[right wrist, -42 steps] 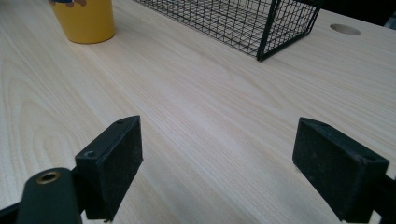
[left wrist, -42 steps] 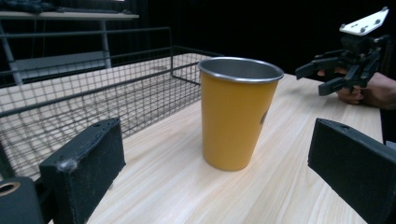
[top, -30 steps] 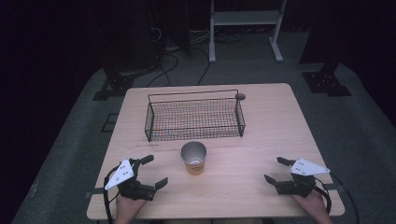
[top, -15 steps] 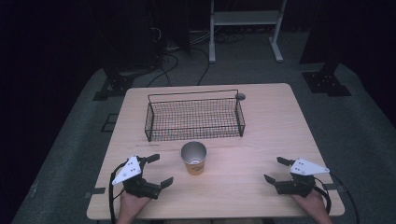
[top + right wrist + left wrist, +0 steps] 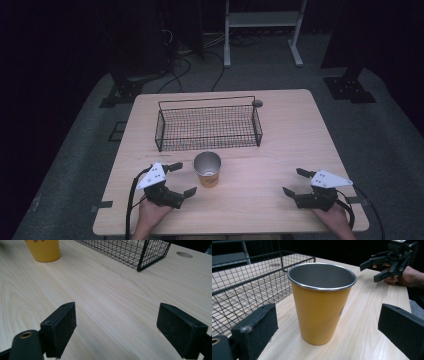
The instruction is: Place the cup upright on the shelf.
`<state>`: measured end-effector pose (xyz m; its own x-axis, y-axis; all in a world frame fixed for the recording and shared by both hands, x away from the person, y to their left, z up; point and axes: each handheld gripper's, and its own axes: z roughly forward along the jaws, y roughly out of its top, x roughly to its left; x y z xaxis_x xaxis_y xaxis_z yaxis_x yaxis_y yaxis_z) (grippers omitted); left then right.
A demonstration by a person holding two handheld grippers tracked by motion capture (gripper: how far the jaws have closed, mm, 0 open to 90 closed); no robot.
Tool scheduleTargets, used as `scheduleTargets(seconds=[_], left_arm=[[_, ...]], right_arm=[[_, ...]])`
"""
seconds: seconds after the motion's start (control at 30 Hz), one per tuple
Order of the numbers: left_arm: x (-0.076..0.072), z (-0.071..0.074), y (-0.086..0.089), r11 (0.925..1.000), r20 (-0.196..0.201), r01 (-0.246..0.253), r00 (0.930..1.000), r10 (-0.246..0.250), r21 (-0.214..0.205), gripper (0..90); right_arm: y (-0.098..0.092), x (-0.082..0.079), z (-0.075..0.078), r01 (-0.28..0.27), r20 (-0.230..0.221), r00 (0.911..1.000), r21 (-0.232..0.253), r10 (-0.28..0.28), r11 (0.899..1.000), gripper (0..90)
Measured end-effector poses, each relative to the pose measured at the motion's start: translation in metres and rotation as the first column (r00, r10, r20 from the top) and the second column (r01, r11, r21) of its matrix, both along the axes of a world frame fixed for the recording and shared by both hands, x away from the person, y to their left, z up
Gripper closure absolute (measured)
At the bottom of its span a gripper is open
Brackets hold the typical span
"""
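On the light wooden table (image 5: 280, 150), high view: a yellow metal-lined cup (image 5: 207, 169) stands upright just before a black wire basket (image 5: 208, 126); the left gripper (image 5: 181, 178), jaws apart, sits just left of the cup, and the right gripper (image 5: 295, 181), jaws apart, lies well to its right. Left gripper view: the cup (image 5: 321, 302) stands between the spread jaws, untouched, basket (image 5: 242, 285) beside it. Right gripper view: spread jaws over bare table (image 5: 112, 302); cup base (image 5: 45, 250) far off.
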<state>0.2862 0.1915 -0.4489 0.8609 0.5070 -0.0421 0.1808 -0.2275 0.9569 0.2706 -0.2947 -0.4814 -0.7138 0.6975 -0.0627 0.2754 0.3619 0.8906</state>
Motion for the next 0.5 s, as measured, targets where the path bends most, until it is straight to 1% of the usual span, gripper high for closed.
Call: scheduleTargets(seconds=[0.03, 0.07, 0.3, 0.37, 0.4, 0.5], left_arm=[[0.0, 0.0, 0.0, 1.0, 0.0, 0.0, 1.0, 0.0, 0.0, 1.6], [0.003, -0.001, -0.003, 1.0, -0.012, 0.001, 0.9999, -0.001, 0.004, 1.6], [0.012, -0.004, -0.014, 0.9999, -0.027, 0.004, 0.9996, -0.004, 0.01, 1.6], [0.013, -0.005, -0.015, 0.9999, -0.024, 0.002, 0.9997, -0.002, 0.015, 1.6], [0.016, -0.006, -0.018, 0.9998, -0.03, -0.003, 0.9996, 0.004, 0.019, 1.6], [0.018, -0.008, -0.019, 0.9999, -0.039, -0.006, 0.9992, 0.006, 0.014, 1.6]], right_arm=[[0.0, 0.0, 0.0, 0.0, 0.0, 1.0, 0.0, 0.0, 1.0, 15.0], [0.0, 0.0, 0.0, -0.001, 0.0, 1.0, 0.001, 0.001, 1.0, 15.0], [0.0, 0.0, 0.0, -0.002, 0.0, 1.0, 0.001, 0.002, 1.0, 15.0], [0.0, 0.0, 0.0, -0.002, 0.0, 1.0, 0.001, 0.002, 1.0, 15.0], [0.0, 0.0, 0.0, -0.003, 0.001, 1.0, 0.0, 0.003, 1.0, 15.0], [0.0, 0.0, 0.0, -0.003, 0.002, 1.0, -0.001, 0.003, 1.0, 15.0]])
